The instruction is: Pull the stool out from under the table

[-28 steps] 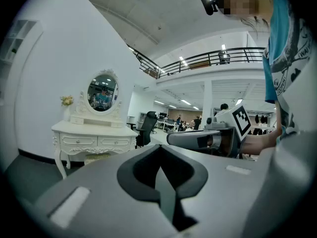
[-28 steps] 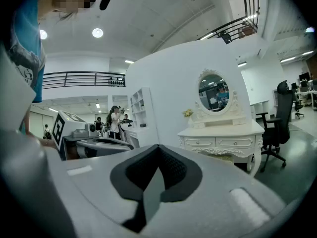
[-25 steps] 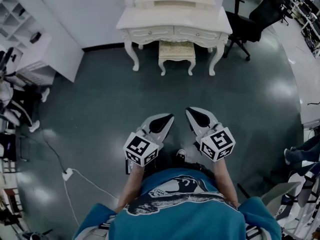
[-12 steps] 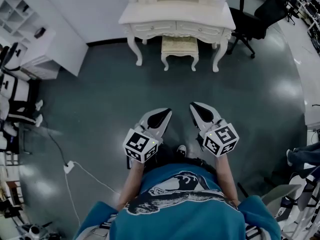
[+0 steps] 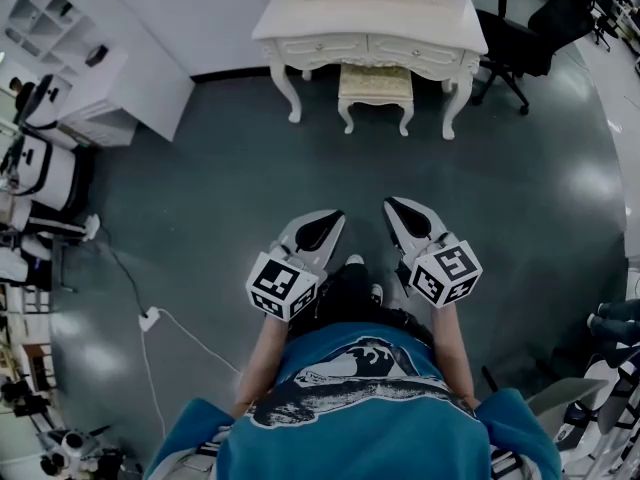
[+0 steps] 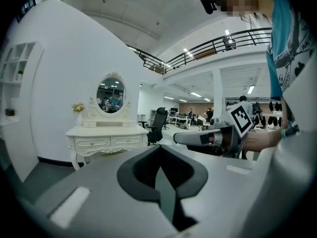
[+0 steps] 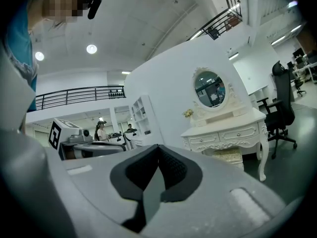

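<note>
One stool [image 5: 376, 84] sits tucked under white table [image 5: 370, 25] on grey floor [image 5: 220, 188].

black office chair [image 5: 540, 23]: upper right | white shelf unit [image 5: 45, 13]: upper left | white cable [image 5: 150, 319]: floor, left

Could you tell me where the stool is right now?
In the head view, top centre: the stool sits tucked under the white dressing table, between its front legs.

This looks like a big open lab-cum-office hall, with a mezzanine railing [image 6: 218, 41] overhead, workstations [image 6: 182, 119] beyond, an office chair [image 5: 535, 28], and a staged dressing table [image 5: 372, 28] against a partition wall [image 5: 200, 8].
</note>
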Demonstrator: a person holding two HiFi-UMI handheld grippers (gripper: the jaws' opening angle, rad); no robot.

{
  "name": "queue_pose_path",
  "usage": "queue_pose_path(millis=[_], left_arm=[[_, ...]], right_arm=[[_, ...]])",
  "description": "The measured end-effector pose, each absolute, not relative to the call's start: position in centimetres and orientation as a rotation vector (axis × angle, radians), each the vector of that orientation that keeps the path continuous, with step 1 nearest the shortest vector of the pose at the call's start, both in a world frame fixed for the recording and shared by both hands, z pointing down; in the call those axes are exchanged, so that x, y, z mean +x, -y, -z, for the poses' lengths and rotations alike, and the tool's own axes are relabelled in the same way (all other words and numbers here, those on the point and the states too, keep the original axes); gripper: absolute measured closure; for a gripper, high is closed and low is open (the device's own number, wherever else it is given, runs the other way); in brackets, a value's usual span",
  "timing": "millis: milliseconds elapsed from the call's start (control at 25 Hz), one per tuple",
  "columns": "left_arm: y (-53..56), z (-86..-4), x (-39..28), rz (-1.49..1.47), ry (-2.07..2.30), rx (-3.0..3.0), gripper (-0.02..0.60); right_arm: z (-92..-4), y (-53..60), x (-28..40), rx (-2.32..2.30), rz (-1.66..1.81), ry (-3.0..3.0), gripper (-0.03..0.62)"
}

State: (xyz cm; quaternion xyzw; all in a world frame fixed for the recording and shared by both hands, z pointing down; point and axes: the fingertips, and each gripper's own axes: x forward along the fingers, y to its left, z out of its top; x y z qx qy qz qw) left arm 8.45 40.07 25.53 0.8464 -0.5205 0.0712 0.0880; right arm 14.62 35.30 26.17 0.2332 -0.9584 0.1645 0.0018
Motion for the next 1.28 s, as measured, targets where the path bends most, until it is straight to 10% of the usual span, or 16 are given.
queue_pose_path(millis=[1280], left_arm=[[-28.6,-28.3,-4.9,-0.255,1.430,2.484,0.569]], right_arm=[[-30.7,-24.7,1.7,0.745,-0.659,2.864,0.591]])
